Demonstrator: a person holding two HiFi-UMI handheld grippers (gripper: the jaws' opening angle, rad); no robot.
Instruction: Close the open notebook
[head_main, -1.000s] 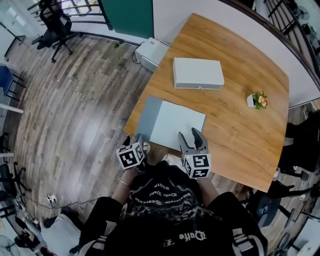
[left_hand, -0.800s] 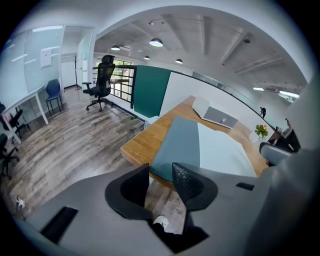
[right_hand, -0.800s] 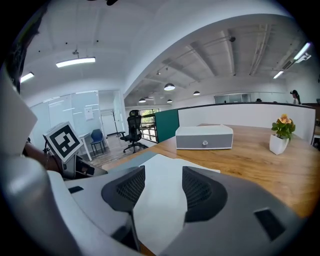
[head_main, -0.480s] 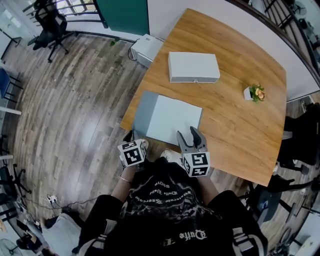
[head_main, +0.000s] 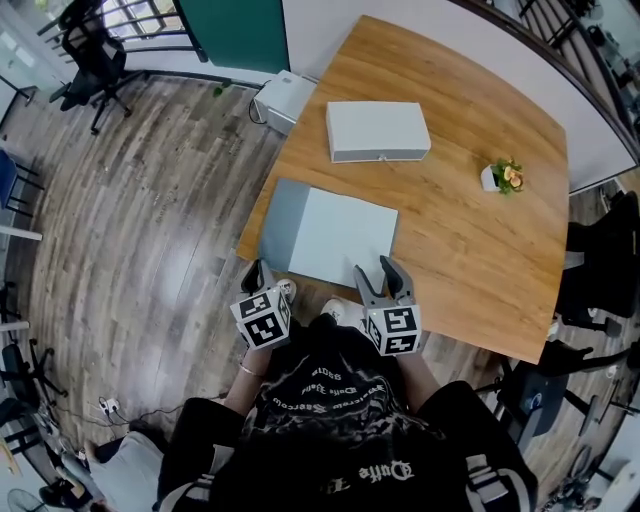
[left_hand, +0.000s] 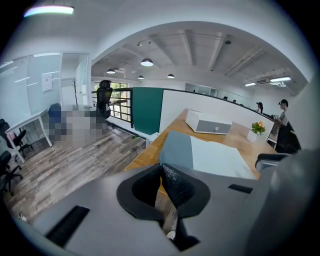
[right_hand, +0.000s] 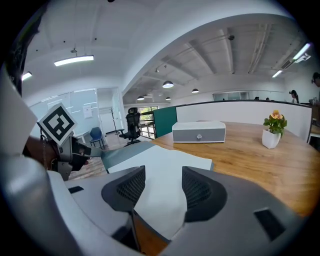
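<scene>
Head view: left gripper (head_main: 258, 276) pressed together, empty; right gripper (head_main: 377, 271) spread above open notebook (head_main: 345, 235) edge, probably for flipping

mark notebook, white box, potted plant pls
notebook (head_main: 345, 238), head view, middle of the white open page.
white box (head_main: 378, 128), head view, centre of its top face.
potted plant (head_main: 509, 176), head view, on the flowers and leaves above the white pot.
</scene>
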